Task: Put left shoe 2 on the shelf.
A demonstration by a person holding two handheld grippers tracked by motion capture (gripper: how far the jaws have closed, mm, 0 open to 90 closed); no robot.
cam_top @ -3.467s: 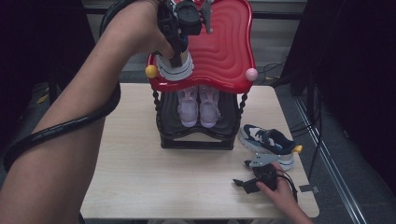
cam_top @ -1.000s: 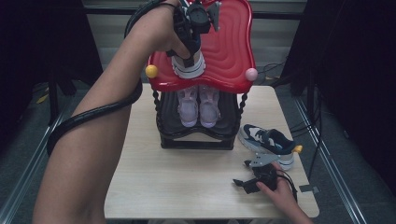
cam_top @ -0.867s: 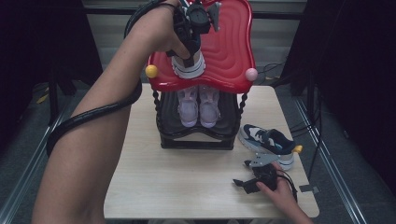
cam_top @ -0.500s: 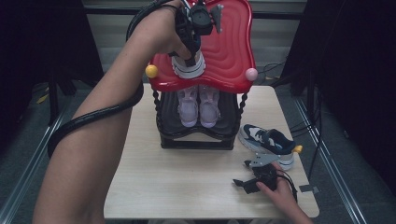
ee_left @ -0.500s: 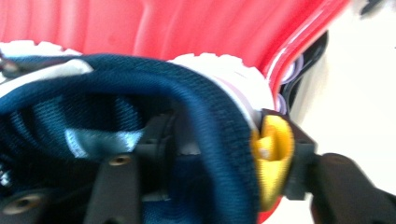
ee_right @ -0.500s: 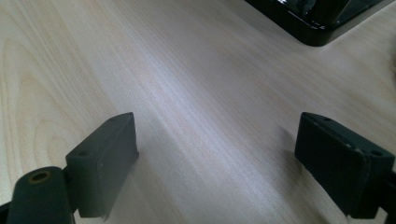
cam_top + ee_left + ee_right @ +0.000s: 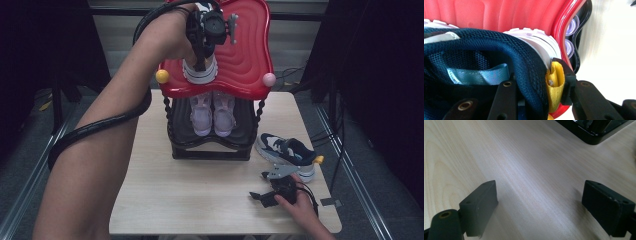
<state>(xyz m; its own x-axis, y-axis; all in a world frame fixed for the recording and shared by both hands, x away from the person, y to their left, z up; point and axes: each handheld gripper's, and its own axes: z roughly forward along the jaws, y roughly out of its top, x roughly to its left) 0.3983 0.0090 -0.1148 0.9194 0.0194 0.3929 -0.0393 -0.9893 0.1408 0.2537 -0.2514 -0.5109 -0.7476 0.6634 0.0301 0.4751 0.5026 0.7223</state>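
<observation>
A navy mesh shoe (image 7: 200, 72) with a white sole stands on the red wavy top (image 7: 245, 50) of a black shoe rack. My left gripper (image 7: 200, 62) comes down on its heel. In the left gripper view its jaws have just been closing, and the gripper (image 7: 536, 77) clamps the shoe's collar (image 7: 499, 52): one jaw is inside, the other presses the yellow pull tab (image 7: 555, 85). My right gripper (image 7: 261, 186) rests low over the table near the front right, and its jaws (image 7: 539, 202) stand wide apart with only bare wood between them.
A matching navy shoe (image 7: 287, 152) lies on the table (image 7: 200, 200) right of the rack. A pale pink pair (image 7: 212, 112) sits on the rack's lower black shelf. Yellow and pink knobs mark the red top's front corners. Cables trail off the right side.
Since the oldest frame my left hand and the shoe have shifted slightly right on the red top. Over the last second hardly anything has moved; the right hand stays put.
</observation>
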